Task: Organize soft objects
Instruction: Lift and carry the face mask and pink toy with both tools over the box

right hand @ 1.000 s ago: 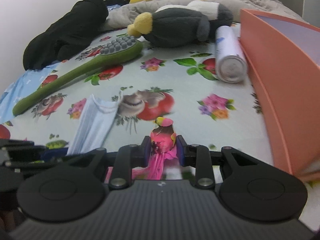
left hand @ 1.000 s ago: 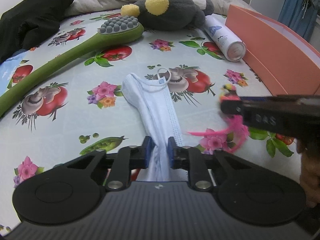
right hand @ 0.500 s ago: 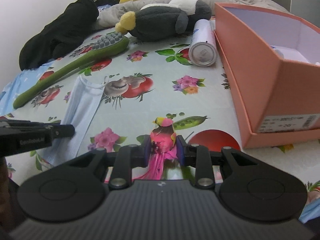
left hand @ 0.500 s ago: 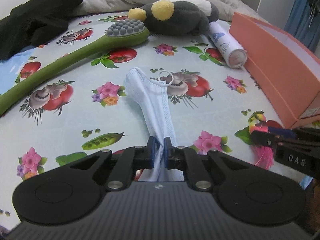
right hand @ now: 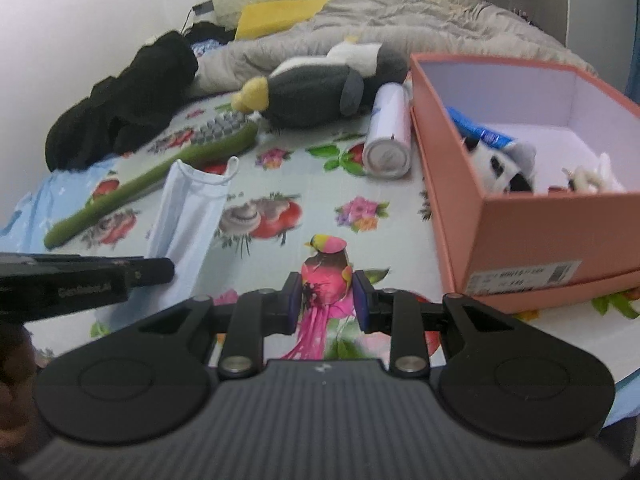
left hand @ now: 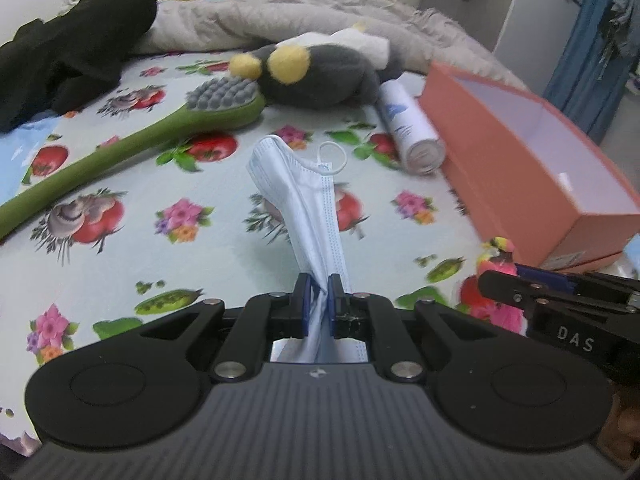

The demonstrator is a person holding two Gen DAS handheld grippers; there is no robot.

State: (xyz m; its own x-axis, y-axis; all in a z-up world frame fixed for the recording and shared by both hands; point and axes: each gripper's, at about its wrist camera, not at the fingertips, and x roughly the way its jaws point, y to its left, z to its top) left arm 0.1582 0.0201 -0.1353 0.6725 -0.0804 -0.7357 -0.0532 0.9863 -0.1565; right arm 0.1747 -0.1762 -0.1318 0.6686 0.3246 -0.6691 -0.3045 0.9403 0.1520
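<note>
My left gripper [left hand: 319,294] is shut on a light blue face mask [left hand: 304,196], which hangs lifted off the flowered sheet; the mask [right hand: 186,208] also shows in the right wrist view. My right gripper [right hand: 325,296] is shut on a pink feathered toy bird [right hand: 326,276], held above the sheet; the bird [left hand: 498,264] appears at the right of the left wrist view. An open salmon shoebox [right hand: 520,200] stands to the right with a black-and-white plush [right hand: 500,164] and other small items inside. The same shoebox [left hand: 520,160] lies right of the mask.
A grey plush penguin [left hand: 316,72], a green long-handled brush [left hand: 132,148] and a white spray can [left hand: 412,132] lie on the sheet. Black clothing [left hand: 68,48] and a grey quilt [left hand: 320,20] are piled at the back. A blue curtain [left hand: 592,40] hangs far right.
Both grippers have risen with their loads. The mask has come up off the sheet. The right gripper has moved toward the shoebox, whose inside now shows.
</note>
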